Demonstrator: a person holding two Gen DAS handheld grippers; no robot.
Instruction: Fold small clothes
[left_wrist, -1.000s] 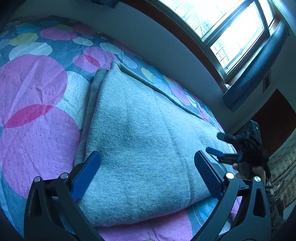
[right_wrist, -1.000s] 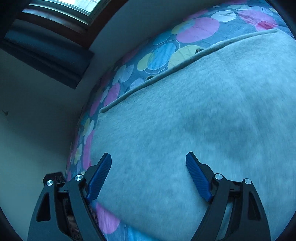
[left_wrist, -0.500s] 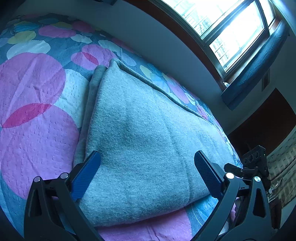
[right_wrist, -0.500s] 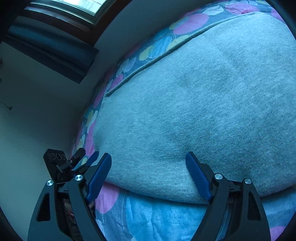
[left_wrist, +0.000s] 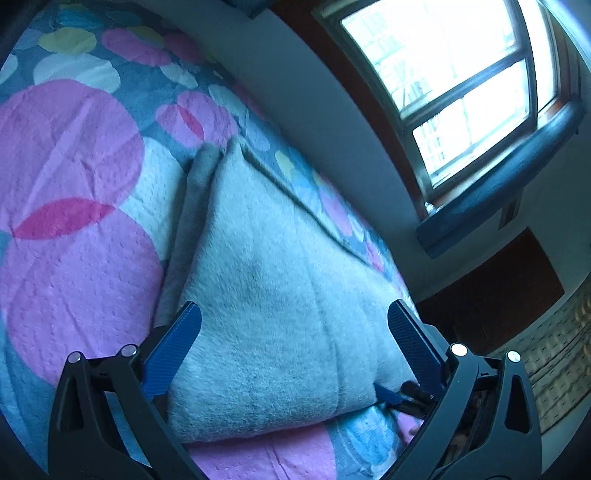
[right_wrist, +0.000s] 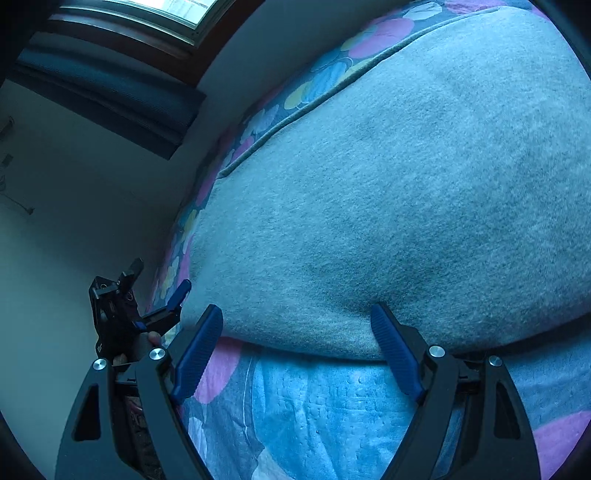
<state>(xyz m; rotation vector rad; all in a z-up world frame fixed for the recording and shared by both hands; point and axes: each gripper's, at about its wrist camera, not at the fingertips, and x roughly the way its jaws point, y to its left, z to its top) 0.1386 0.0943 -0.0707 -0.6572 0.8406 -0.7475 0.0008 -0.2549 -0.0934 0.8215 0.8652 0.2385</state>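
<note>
- Against the view of a second ago, our right gripper (right_wrist: 297, 334) has drawn back toward the near edge of the grey garment (right_wrist: 388, 206): then only grey cloth filled the space between the blue pads, now the folded hem and a strip of the bedspread (right_wrist: 314, 413) show there.
- In the left wrist view the scene has tilted (the window (left_wrist: 461, 85) sits more upright now), and the right gripper's tip (left_wrist: 391, 395) has dropped from beside the garment's far corner to low by the near right corner.
- Our left gripper (left_wrist: 293, 334) stands wide, nothing between its pads; the garment's near edge lies just beyond and between them, not touched.
- Our right gripper is also spread wide, and its pads sit right at the hem; we cannot tell whether they touch it.
- Both tools point downward over the bed, side by side along the same near edge; in the right wrist view the left gripper (right_wrist: 162, 295) shows at the garment's left corner, a fingertip on its handle.
- Farther off, the garment lies folded flat on the spotted bedspread (left_wrist: 74, 258), reaching toward the wall under the window.
</note>
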